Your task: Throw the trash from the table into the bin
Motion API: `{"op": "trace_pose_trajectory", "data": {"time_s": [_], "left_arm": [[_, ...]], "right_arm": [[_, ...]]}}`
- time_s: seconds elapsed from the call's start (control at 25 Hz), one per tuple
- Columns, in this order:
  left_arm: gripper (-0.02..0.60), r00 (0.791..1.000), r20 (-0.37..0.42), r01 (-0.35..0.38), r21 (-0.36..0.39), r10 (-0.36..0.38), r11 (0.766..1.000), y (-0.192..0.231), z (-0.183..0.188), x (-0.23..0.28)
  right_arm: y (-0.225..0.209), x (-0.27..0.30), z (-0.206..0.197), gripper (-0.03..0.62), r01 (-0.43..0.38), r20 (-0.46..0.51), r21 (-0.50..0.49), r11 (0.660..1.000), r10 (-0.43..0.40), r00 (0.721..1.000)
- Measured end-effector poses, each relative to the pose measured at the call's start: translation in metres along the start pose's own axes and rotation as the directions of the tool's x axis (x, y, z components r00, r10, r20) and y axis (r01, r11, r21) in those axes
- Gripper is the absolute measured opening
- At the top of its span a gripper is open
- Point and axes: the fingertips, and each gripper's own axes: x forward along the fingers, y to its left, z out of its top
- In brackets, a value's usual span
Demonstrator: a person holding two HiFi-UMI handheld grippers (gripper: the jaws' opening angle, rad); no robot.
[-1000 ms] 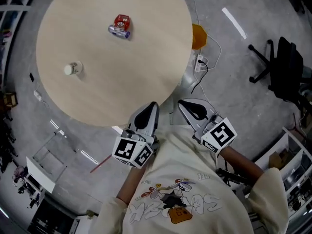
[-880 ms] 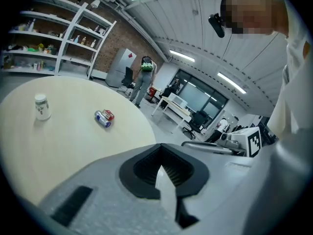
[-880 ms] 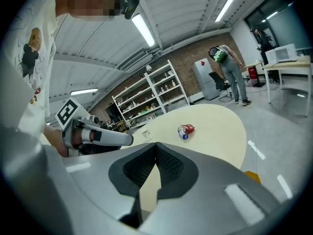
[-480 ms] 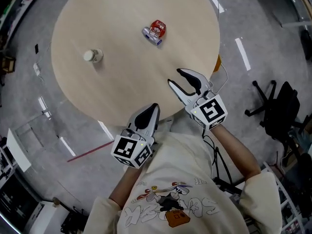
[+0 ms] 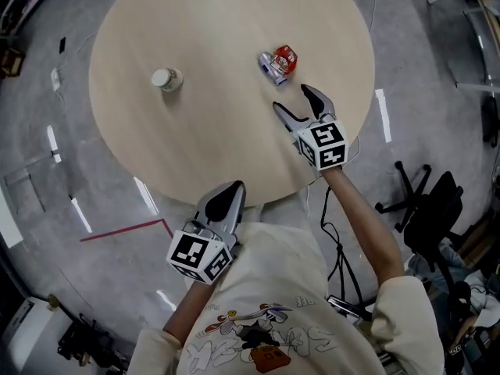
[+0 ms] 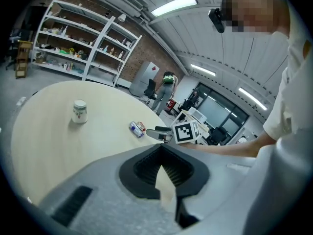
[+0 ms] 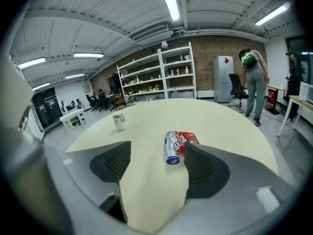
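Observation:
A silver and blue can (image 5: pixel 270 65) lies on its side on the round pale wooden table (image 5: pixel 219 131), touching a red packet (image 5: pixel 286 55). A white paper cup (image 5: pixel 166 78) stands upright further left. My right gripper (image 5: pixel 292 98) hovers over the table just short of the can; its jaws have just been opening and nothing is between them. In the right gripper view the can (image 7: pixel 171 148) and the packet (image 7: pixel 187 138) lie just beyond the right gripper (image 7: pixel 157 151). My left gripper (image 5: pixel 228 194) is shut and empty at the table's near edge.
An office chair (image 5: pixel 426 209) and floor cables (image 5: pixel 337 248) are to the right of the table. Red tape (image 5: pixel 125 229) marks the floor on the left. Shelves (image 7: pixel 161 75) and a standing person (image 7: pixel 254 82) are far behind the table.
My right gripper has gone from beside my body out over the table towards the can, and its jaws have spread apart. The left gripper has shifted a little and stays shut.

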Motion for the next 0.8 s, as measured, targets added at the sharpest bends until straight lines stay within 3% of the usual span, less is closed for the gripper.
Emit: {"op": "trace_pose_trajectory", "data": {"time_s": [0.36,0.8], "left_arm": [[0.003,0.999,0.004,-0.051,-0.050,0.052,0.997,0.038,0.007,-0.017],[0.003,0.997,0.015,-0.069,-0.050,0.070,0.996,0.049,0.015,-0.017]], "right_arm": [[-0.028,0.066,-0.039,0.344,0.098,-0.163,0.046,0.994,-0.089,0.983],[-0.034,0.088,-0.054,0.296,0.115,-0.234,0.070,0.991,-0.096,0.967]]}}
